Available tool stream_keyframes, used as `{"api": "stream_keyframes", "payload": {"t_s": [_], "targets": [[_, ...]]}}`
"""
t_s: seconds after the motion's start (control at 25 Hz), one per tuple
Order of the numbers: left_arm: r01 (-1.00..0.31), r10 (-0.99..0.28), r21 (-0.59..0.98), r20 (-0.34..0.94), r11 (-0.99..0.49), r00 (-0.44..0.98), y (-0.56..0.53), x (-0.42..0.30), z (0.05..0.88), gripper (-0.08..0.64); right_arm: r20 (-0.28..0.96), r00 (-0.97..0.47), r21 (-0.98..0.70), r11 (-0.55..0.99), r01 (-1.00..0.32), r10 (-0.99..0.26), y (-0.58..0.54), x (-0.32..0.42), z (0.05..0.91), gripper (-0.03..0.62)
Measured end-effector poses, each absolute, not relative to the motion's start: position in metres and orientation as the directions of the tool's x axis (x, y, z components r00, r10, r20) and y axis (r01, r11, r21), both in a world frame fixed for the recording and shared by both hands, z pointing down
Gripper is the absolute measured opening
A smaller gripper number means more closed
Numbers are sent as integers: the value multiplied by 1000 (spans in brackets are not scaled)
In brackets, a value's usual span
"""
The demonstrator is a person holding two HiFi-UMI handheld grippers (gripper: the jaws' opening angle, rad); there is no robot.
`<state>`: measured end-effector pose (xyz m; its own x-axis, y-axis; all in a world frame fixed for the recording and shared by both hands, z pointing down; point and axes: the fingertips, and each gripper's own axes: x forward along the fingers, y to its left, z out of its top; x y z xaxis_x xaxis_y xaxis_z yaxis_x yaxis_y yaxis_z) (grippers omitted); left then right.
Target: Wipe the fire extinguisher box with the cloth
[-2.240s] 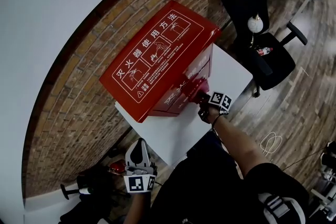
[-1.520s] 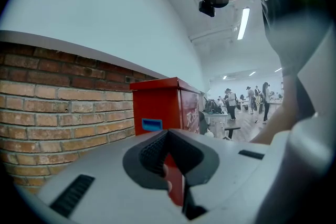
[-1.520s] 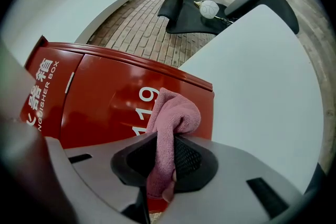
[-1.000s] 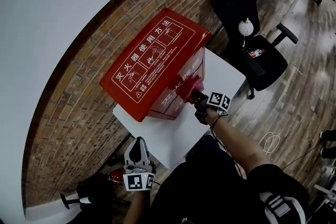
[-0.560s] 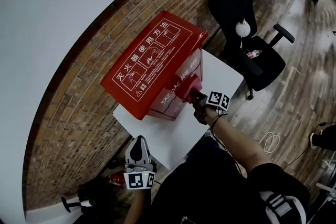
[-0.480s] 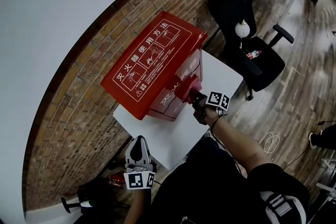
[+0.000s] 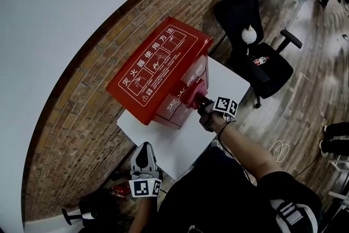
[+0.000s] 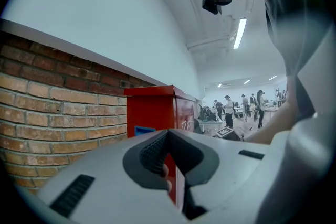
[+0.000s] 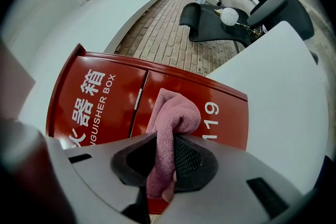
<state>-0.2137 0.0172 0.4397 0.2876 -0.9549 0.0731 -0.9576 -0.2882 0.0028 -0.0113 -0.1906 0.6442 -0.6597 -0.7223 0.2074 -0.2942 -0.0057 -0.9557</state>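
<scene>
The red fire extinguisher box (image 7: 155, 65) stands on a white table (image 7: 169, 142) against a brick wall. My right gripper (image 7: 203, 102) is shut on a pink cloth (image 7: 195, 93) and holds it against the box's front. In the right gripper view the cloth (image 9: 176, 113) bunches out between the jaws of the gripper (image 9: 165, 139), touching the red door (image 9: 100, 97) beside the "119" print. My left gripper (image 7: 144, 158) hangs low beside the table's near left corner, away from the box. In its own view this gripper (image 8: 169, 136) has jaws together with nothing held, and the box (image 8: 152, 107) is ahead.
A black office chair (image 7: 248, 35) holding a white ball and a bottle stands right of the table. The brick wall (image 7: 82, 117) runs behind and left of the box. Dark objects lie on the floor at lower left (image 7: 92, 207). People (image 8: 228, 107) stand far off.
The head view has drifted, so the scene sits slightly higher and further left. The cloth stays pressed on the box's front, shifting only a little. The left gripper has stayed low.
</scene>
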Motion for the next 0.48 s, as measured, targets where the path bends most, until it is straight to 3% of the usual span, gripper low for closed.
{"api": "stream_keyframes", "payload": {"t_s": [0.48], "targets": [[-953, -951, 6, 58, -303, 303, 17, -212, 435, 48, 150, -663, -964, 39, -262, -734, -193, -12, 608, 77]]}}
